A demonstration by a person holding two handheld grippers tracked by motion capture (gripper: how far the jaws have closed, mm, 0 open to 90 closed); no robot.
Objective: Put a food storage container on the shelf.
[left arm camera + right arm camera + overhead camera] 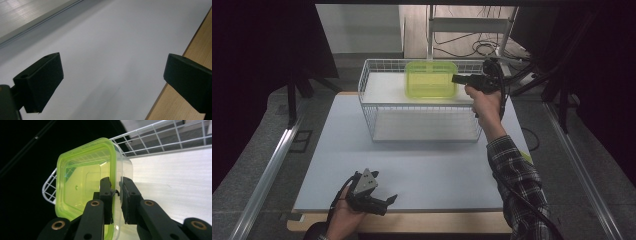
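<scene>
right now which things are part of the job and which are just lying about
In the job:
- green-lidded container, held on edge
- right gripper, clamped on its rim
- wire basket, around the container

Lying about:
- left gripper, open over the table
- cables behind

grey floor (262,130), dark surroundings, white shelf frame (472,25) (cables behind)

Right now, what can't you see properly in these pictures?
- Whether anything is inside the green-lidded box: right gripper view, the tinted lid hides it.
- The box's bottom corner: same view, the right gripper, clamped on its rim, covers it.
- The wire basket's back wall: high view, the box blocks part.
- The left gripper jaws: high view, too small; they stand wide apart.
</scene>
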